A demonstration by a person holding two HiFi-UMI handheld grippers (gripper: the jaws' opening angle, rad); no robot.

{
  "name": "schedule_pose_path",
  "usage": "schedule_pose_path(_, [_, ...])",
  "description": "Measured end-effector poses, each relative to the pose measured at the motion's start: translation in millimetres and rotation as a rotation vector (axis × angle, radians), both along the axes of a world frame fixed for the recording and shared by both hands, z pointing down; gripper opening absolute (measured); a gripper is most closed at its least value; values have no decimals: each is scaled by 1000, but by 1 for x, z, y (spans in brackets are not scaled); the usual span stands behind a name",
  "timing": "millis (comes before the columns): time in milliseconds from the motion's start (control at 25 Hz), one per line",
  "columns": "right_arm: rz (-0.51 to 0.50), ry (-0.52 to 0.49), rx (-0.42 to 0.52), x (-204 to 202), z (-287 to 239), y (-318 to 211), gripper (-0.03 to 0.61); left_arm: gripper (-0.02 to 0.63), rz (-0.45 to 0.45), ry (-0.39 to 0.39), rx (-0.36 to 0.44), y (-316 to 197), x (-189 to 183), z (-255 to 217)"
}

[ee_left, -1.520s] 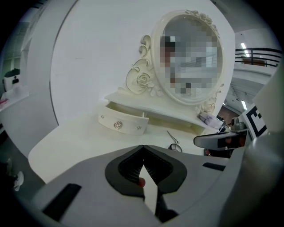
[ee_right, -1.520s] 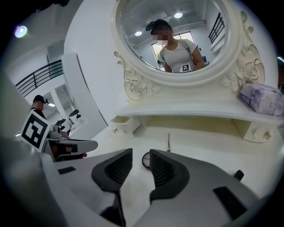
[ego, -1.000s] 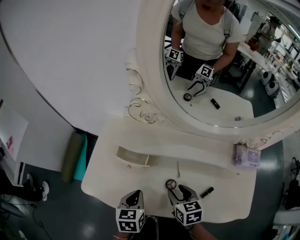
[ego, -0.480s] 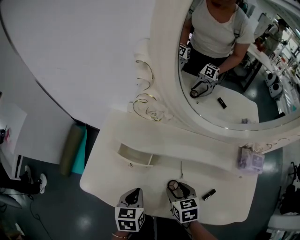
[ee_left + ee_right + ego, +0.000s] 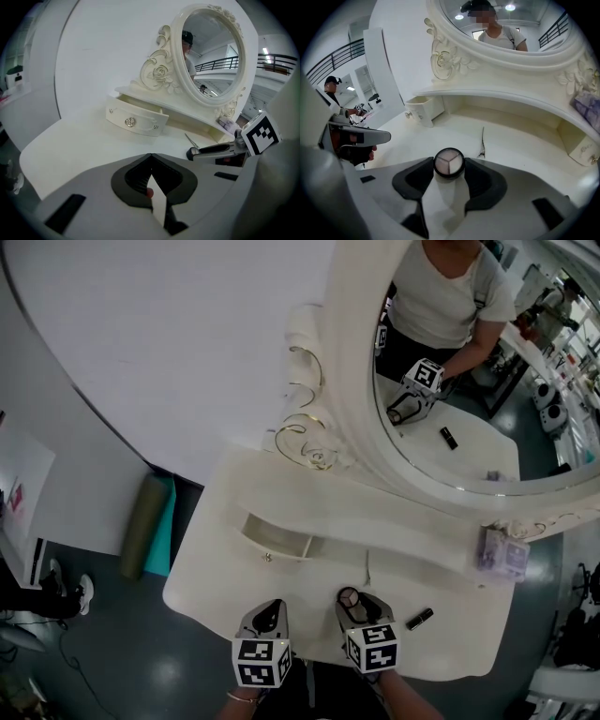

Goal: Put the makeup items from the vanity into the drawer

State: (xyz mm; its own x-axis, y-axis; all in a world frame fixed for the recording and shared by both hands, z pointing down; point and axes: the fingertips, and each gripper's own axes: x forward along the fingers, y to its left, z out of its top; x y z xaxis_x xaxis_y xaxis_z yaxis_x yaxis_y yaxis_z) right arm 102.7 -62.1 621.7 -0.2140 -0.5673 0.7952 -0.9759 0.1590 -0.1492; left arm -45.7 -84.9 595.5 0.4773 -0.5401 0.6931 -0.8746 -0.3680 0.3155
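Drawer (image 5: 143,123) knob (image 5: 130,122) from left gripper view, open interior from overhead

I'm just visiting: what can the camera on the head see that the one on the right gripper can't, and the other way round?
Only the head view shows the black tube lying to the right of the round compact, and the green roll on the floor. Only the right gripper view shows the three pale shades inside the compact. Both views show the compact itself, the open drawer, the thin tool and the purple box.
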Motion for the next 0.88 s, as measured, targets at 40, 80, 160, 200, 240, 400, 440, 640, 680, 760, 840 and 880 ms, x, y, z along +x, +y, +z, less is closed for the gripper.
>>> schedule_pose_path(40, [0,-4,6,-1,-3,-1,216,8,-3,3,2,0,0,-1])
schedule_pose_path(80, [-2,-9,13,-3,-6,-2,216,8,-6,6,2,-1,0,-2])
schedule_pose_path(160, [-6,-21,29,-8,-16,-5,216,8,-14,13,5,-1,-1,-5])
schedule_pose_path(200, [-8,-27,39,-10,-21,-8,216,8,-19,17,8,-2,-2,-7])
schedule_pose_path(240, [-12,-34,48,-13,-26,-11,216,8,-25,20,12,-3,-3,-9])
schedule_pose_path(400, [-35,-52,84,-25,-44,-25,216,8,-55,30,30,-7,-11,-20])
schedule_pose_path(440, [-42,-52,93,-27,-49,-29,216,6,-63,33,35,-8,-13,-23])
schedule_pose_path(640, [-75,-57,136,-38,-71,-44,216,8,-103,45,67,-17,-22,-40])
schedule_pose_path(680, [-81,-58,144,-41,-75,-47,216,8,-111,45,77,-20,-25,-44])
schedule_pose_path(760, [-91,-63,157,-46,-82,-51,216,8,-124,46,93,-24,-29,-51])
schedule_pose_path(840, [-102,-69,163,-51,-88,-53,216,6,-134,45,106,-27,-33,-57])
schedule_pose_path(880, [-109,-71,165,-54,-89,-55,216,8,-138,44,111,-29,-34,-60])
